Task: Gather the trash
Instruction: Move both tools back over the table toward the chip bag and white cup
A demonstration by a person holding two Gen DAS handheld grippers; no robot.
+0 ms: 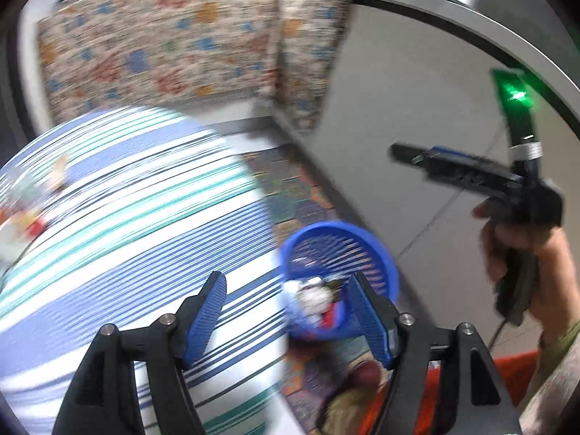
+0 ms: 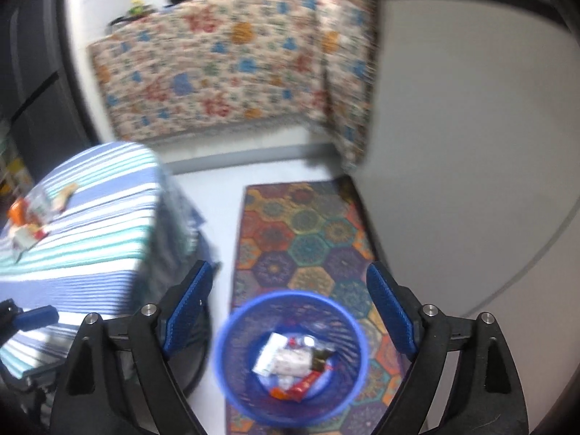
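Observation:
A blue mesh bin (image 2: 290, 355) stands on a patterned rug (image 2: 301, 235) with several wrappers (image 2: 290, 362) inside. My right gripper (image 2: 286, 311) is open and empty above the bin. My left gripper (image 1: 290, 322) is open and empty over the edge of the striped table (image 1: 119, 224), with the bin (image 1: 337, 282) just beyond its right finger. More trash (image 2: 29, 217) lies at the table's far left; it is blurred in the left wrist view (image 1: 25, 217). The right gripper (image 1: 406, 154) also shows in the left wrist view, held in a hand.
A floral-covered counter (image 2: 224, 65) runs along the back wall with pots on top. Grey floor (image 2: 453, 181) lies right of the rug. A dark cabinet (image 2: 32, 83) stands at the left. Orange cloth (image 1: 514, 373) shows at the lower right.

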